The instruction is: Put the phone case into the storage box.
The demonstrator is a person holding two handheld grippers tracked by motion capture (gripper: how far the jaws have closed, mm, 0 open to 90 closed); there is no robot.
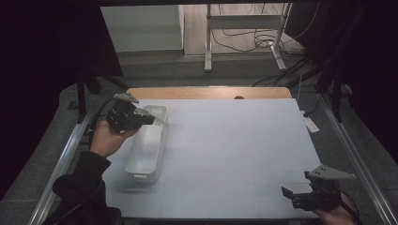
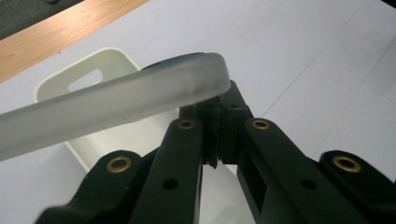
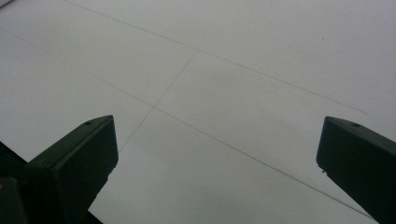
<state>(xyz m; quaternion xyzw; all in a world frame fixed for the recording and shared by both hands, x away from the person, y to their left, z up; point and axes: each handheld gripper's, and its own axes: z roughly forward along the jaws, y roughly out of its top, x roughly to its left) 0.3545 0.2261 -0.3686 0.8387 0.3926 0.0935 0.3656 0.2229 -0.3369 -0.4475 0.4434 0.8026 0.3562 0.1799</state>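
Gripping a translucent lid (image 1: 149, 140) above a white container, left side of the table (image 1: 234, 154).
High view: left gripper (image 1: 141, 118) clamps the lid's far end. Left gripper view: jaws together on the lid (image 2: 116, 100), container (image 2: 100, 79) beneath. Right gripper view: jaws apart over bare table.

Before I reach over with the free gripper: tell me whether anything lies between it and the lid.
Nothing visible does. The right gripper sits open at the near right; bare table lies between it and the lid, which the left gripper clamps over the box.
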